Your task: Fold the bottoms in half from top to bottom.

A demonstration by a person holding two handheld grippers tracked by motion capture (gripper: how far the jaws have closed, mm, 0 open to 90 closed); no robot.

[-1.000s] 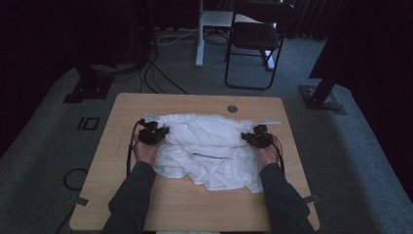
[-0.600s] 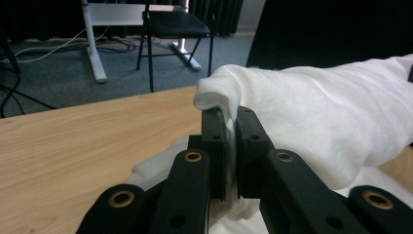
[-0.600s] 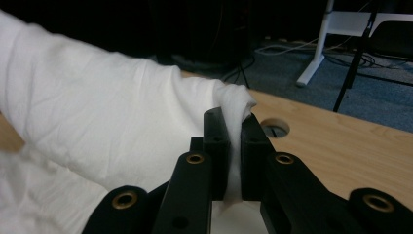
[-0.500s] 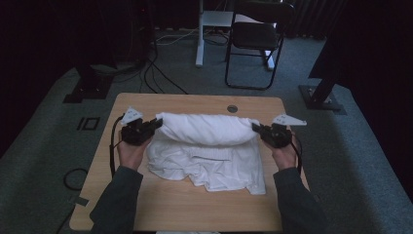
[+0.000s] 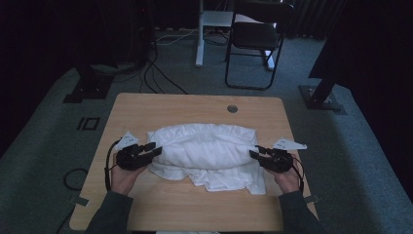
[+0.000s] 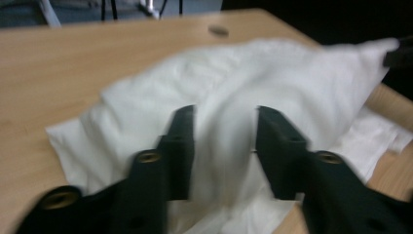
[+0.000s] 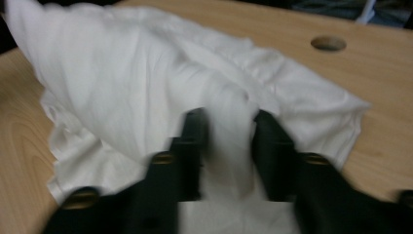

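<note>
Both forearms enter from the near table edge, hands spread to either end of the cloth, grippers pointing inward toward each other. White cloth (image 5: 204,151): folded garment lying mid-table (image 5: 146,105), long axis running left to right, puffed fold at the far side, loose layers toward the person. Left gripper (image 5: 152,149): jaws just opened to a moderate gap, cloth end between them, not pinched. Right gripper (image 5: 257,152): likewise just opened, moderately parted at the cloth's opposite end, released.
</note>
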